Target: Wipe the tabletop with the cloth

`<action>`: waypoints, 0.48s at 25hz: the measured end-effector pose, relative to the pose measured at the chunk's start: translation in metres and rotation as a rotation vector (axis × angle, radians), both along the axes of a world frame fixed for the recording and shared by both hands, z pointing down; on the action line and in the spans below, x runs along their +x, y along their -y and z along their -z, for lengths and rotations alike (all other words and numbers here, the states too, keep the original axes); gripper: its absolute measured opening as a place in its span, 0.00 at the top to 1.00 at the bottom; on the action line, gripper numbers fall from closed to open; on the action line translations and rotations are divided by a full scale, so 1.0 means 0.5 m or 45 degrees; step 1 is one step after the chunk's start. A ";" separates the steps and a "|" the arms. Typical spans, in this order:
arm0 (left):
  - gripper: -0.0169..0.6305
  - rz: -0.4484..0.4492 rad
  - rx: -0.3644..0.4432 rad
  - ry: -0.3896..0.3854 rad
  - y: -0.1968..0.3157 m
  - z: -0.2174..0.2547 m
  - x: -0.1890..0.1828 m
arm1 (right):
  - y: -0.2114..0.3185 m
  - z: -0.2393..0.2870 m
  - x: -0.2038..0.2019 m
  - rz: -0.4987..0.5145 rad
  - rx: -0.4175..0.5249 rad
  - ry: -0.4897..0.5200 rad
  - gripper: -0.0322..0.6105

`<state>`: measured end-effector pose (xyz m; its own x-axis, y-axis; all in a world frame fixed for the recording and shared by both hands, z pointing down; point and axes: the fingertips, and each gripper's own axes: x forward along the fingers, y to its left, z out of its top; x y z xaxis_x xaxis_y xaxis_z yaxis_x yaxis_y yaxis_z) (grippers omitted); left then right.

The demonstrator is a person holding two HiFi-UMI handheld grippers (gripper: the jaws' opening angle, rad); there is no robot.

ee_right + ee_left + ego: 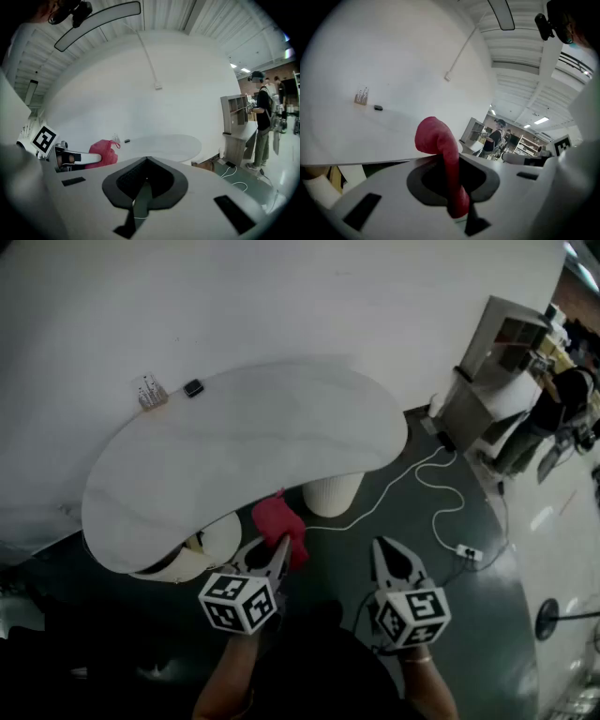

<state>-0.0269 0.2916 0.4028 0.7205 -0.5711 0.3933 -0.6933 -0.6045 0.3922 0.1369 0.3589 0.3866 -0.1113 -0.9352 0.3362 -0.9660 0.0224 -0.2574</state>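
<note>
Left gripper (278, 557) pinches the red cloth (278, 521), its long axis running out along the jaws toward the table (244, 446); right gripper (386, 557) sits pressed together, empty.

No words, brands or numbers are legible. The left gripper (280, 547) and right gripper (384, 549) bear only black-and-white square markers.

Flat indoor light, heavy wide-angle bend.
We see the white tabletop (253, 456) and the wall (281, 296) washed pale and nearly shadowless in the head view, while the dark floor (469, 615) shows a faint sheen at the right. Ceiling strip lights (541, 121) glow in the far room. Both gripper views curve strongly and fall to black at the corners. The red cloth (438, 138), close to the lens, is soft-edged.
</note>
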 end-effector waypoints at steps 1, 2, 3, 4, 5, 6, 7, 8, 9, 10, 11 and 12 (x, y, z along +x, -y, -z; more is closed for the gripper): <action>0.90 0.006 0.001 0.002 0.002 -0.001 0.002 | 0.003 0.001 0.000 0.007 0.005 -0.001 0.95; 0.90 0.011 0.001 0.004 0.004 -0.002 0.005 | 0.006 0.001 0.001 0.011 0.008 -0.003 0.95; 0.90 0.017 0.000 0.005 0.007 -0.003 0.008 | 0.008 -0.001 0.004 0.009 0.007 -0.006 0.95; 0.90 0.022 -0.004 0.005 0.009 -0.004 0.011 | 0.010 -0.005 0.009 0.002 0.003 -0.010 0.95; 0.90 0.026 -0.009 0.005 0.012 -0.005 0.016 | 0.013 -0.009 0.016 -0.007 0.001 -0.008 0.95; 0.90 0.028 -0.012 0.004 0.014 -0.006 0.020 | 0.016 -0.010 0.021 -0.014 0.002 0.001 0.95; 0.90 0.030 -0.014 0.004 0.017 -0.006 0.023 | 0.020 -0.011 0.027 -0.018 0.006 0.016 0.95; 0.90 0.033 -0.015 0.004 0.020 -0.006 0.026 | 0.025 -0.009 0.032 -0.020 0.011 0.029 0.95; 0.90 0.037 -0.015 0.004 0.023 -0.004 0.029 | 0.030 -0.008 0.037 -0.020 0.017 0.036 0.95; 0.90 0.042 -0.015 0.005 0.027 -0.003 0.032 | 0.035 -0.006 0.043 -0.017 0.022 0.037 0.95; 0.90 0.046 -0.015 0.007 0.031 -0.001 0.035 | 0.041 -0.003 0.048 -0.011 0.028 0.034 0.95; 0.90 0.047 -0.015 0.012 0.035 0.000 0.039 | 0.048 -0.001 0.052 -0.005 0.033 0.029 0.95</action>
